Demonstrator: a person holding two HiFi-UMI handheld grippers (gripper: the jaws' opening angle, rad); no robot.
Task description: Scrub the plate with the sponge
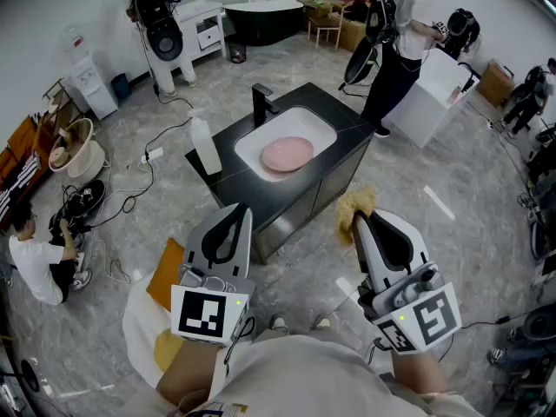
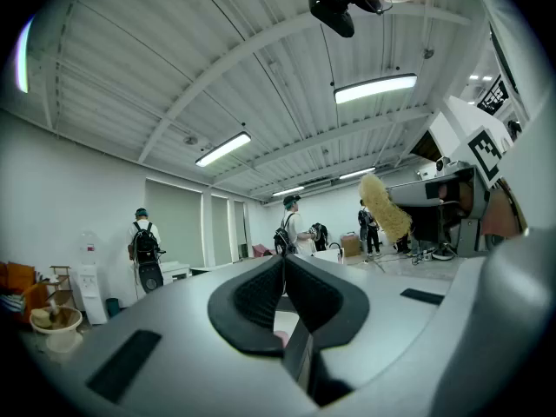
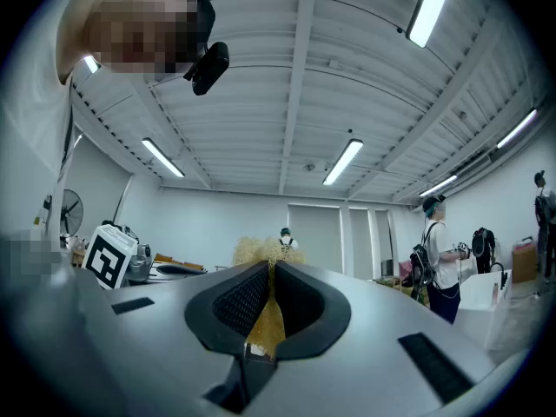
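Head view: we see plate (image 1: 287, 153) mid-frame in sink (image 1: 308, 120), inside table (image 1: 346, 139) edges; floor (image 1: 434, 233) open before it.
Left gripper (image 1: 246, 208): closed, empty.
Right gripper (image 1: 358, 217): we clamp sponge (image 1: 352, 201).

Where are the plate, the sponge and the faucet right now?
plate (image 1: 287, 153): head view, middle of its pink face.
sponge (image 1: 349, 207): head view, frayed yellow left side.
faucet (image 1: 262, 102): head view, black upright stem.
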